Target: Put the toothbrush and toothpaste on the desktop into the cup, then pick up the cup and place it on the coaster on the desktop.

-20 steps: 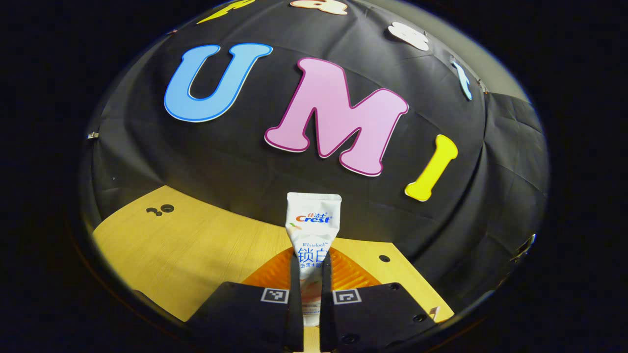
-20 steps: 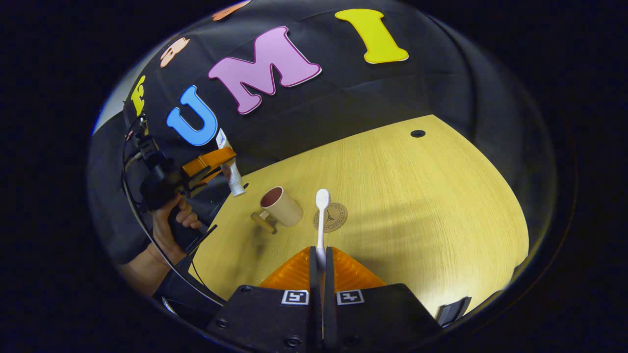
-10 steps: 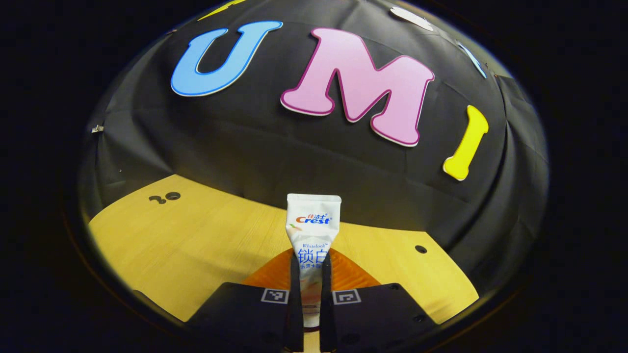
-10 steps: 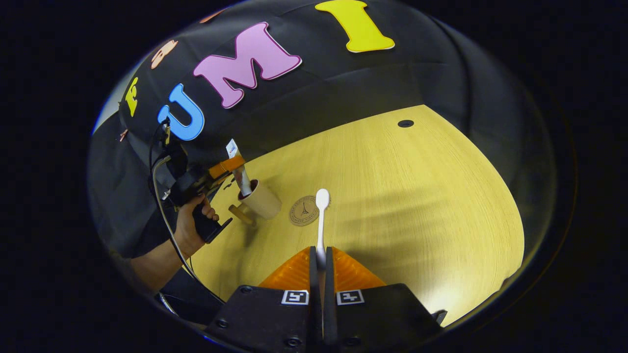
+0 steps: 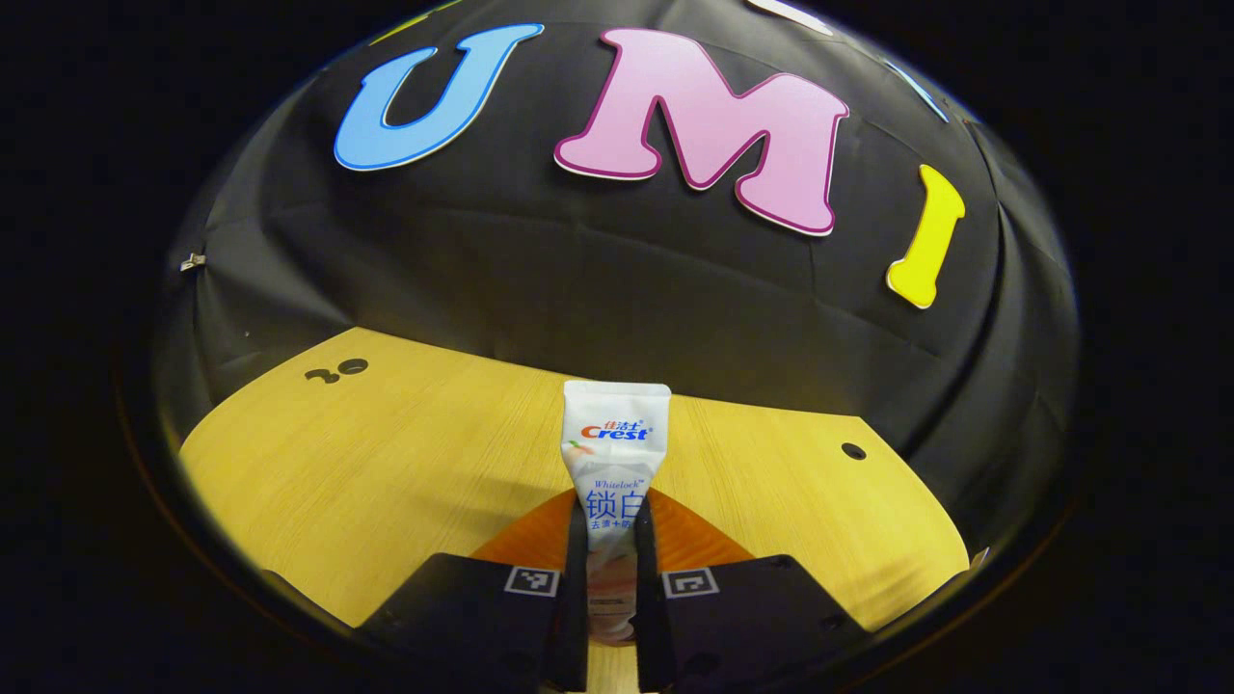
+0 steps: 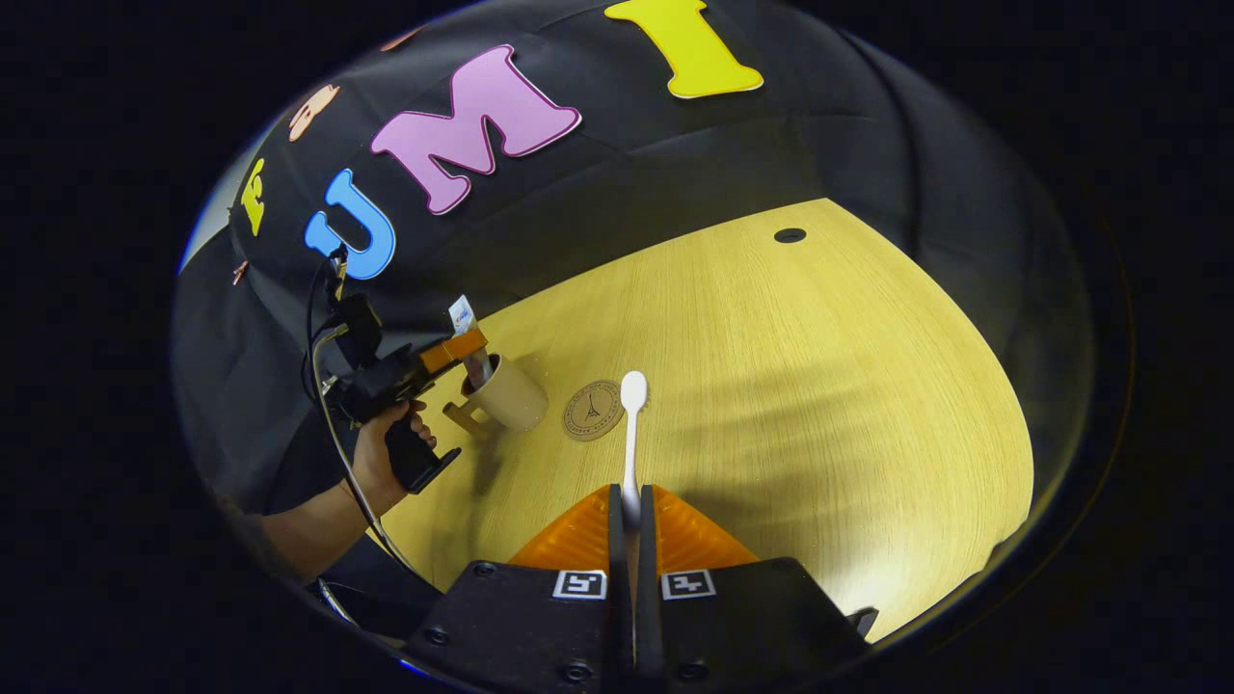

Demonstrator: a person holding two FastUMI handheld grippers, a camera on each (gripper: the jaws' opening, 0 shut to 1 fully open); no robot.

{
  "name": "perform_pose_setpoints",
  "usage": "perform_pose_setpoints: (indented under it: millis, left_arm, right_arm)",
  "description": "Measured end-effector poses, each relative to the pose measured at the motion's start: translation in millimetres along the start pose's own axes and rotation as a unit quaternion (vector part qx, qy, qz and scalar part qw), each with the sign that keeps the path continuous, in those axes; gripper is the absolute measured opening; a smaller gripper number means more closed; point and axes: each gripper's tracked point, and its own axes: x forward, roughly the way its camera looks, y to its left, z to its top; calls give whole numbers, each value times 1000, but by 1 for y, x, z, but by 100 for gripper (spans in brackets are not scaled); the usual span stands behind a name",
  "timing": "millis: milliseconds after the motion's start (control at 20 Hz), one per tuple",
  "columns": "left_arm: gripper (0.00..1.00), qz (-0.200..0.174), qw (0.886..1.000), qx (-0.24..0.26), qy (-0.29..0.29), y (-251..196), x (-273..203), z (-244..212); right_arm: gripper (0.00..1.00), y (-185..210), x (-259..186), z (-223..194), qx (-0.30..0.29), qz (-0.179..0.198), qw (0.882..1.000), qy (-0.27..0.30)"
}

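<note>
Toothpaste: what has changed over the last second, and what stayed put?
The left claw carried the toothpaste down from beside the cup until its lower end went into the cup's mouth. Unchanged: both claws stay clamped, the right claw on the toothbrush; the cup sits beside the coaster.

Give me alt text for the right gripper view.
The right hand-held gripper grips a white toothbrush over the wooden desktop. Farther left, the left hand-held gripper lowers toothpaste into the cup, beside the coaster.

Toothpaste between left tongs
</note>
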Motion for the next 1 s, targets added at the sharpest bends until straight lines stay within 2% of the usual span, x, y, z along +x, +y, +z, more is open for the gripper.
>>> perform_pose_setpoints:
  millis: [150,200,250,350,400,450,500,550,600,650,800,850,900,1000]
  left_arm:
    - [29,-10,1000,10,13,-4,-6,-6]
    - [39,-14,1000,13,17,-6,-7,-9]
    - [35,-18,999,15,23,-7,-10,-11]
    - [43,-24,999,20,33,-10,-17,-16]
    - [37,-23,999,25,29,-9,-23,-13]
    - [42,-25,999,29,25,-10,-25,-11]
    - [53,-27,999,33,23,-10,-29,-9]
    - [57,-28,999,37,23,-9,-34,-6]
    - [67,-26,999,40,22,-7,-41,-2]
    - [61,-25,999,43,21,-4,-49,2]
    - [64,-22,998,54,16,5,-83,13]
    - [74,-24,998,57,15,7,-96,16]
    - [65,-26,998,60,15,9,-111,18]
    - [65,-36,997,70,14,10,-143,22]
  right_arm:
    - [6,4,-4,-2,4,-2,1000,-6]
    - [6,6,-7,-3,4,-2,1000,-9]
    - [6,8,-9,-3,5,-3,1000,-11]
    - [6,14,-14,-4,6,-2,1000,-18]
    - [6,17,-16,-4,7,-1,1000,-22]
    - [6,21,-19,-3,8,-1,1000,-27]
    - [6,26,-21,-2,9,1,999,-33]
    - [6,32,-23,1,11,6,999,-40]
    - [6,39,-25,5,11,11,999,-49]
    - [6,47,-27,10,9,17,998,-58]
    - [6,76,-29,33,8,42,995,-88]
    - [6,87,-29,43,8,53,994,-99]
    - [6,100,-26,53,7,65,992,-110]
    - [6,122,-22,74,1,85,988,-133]
